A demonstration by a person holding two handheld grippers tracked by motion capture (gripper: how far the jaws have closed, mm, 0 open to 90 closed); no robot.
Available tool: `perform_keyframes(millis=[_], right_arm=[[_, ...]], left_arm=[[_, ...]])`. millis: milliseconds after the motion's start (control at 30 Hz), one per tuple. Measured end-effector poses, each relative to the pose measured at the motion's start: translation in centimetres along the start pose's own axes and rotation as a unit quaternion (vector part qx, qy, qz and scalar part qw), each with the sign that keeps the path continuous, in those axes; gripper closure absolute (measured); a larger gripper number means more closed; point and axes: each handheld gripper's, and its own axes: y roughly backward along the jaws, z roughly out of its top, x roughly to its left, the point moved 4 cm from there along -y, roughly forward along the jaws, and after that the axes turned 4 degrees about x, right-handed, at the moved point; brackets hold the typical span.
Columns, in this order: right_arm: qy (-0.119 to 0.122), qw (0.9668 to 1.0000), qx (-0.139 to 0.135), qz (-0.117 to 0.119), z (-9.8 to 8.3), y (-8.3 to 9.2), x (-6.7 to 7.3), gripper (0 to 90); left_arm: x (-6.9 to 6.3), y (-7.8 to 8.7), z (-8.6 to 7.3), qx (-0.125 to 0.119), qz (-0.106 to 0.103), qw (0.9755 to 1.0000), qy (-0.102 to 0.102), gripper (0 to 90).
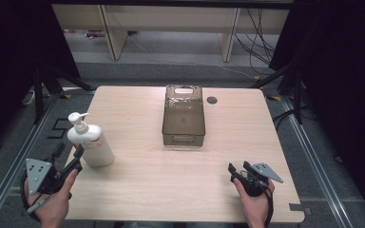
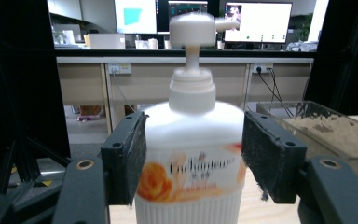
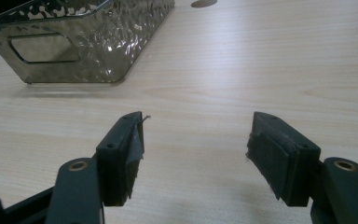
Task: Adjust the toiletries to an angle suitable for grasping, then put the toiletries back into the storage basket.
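Open jaws near smoky basket

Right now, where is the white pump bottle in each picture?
High view: the pump bottle stands at the table's left, beside the left tool.
Left gripper view: the bottle fills the middle, between open jaws.
Right gripper view: not in it.
Shared landmark: the clear brown bin, at right and upper left.
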Motion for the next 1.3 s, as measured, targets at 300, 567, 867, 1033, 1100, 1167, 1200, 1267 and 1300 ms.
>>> perform_keyframes(millis=[300,567,867,1033,1100,1167,1200,1267,1300], right_arm=[[0.004,1.0000,-0.006,0.004,-0.1,0.1,0.0,35.7],[0.010,0.9999,0.003,0.009,-0.1,-0.1,0.1,36.1],[0.017,0.9998,0.005,-0.003,0.0,0.0,-0.1,36.0],[0.012,0.9999,0.001,0.001,0.0,-0.1,0.0,36.0],[0.011,0.9999,0.002,0.009,0.0,-0.1,0.1,35.8],[0.009,0.9999,0.003,0.008,0.0,-0.1,0.1,35.7],[0.011,0.9999,0.002,0.006,0.0,-0.1,0.0,35.7],[0.011,0.9999,0.001,0.010,0.0,-0.1,0.1,35.7],[0.007,0.9999,-0.003,0.007,0.0,-0.2,0.2,35.7]], left_arm=[[0.0,-0.8,2.0,-0.017,0.002,0.9998,0.002,40.3],[0.2,-1.1,2.0,-0.010,0.005,0.9999,0.001,40.4],[-0.1,-2.2,2.3,-0.007,0.001,1.0000,-0.002,40.5],[-0.5,-2.5,2.5,-0.009,-0.002,0.9999,-0.005,40.5],[-0.6,-2.6,2.6,-0.011,-0.005,0.9999,-0.006,40.5],[-0.6,-2.8,2.6,-0.009,-0.003,0.9999,-0.006,40.5],[-0.6,-2.9,2.7,-0.008,-0.003,0.9999,-0.007,40.5],[-0.6,-3.0,2.8,-0.008,0.000,0.9999,-0.007,40.5],[-0.6,-3.1,2.9,-0.006,0.003,0.9999,-0.009,40.5]])
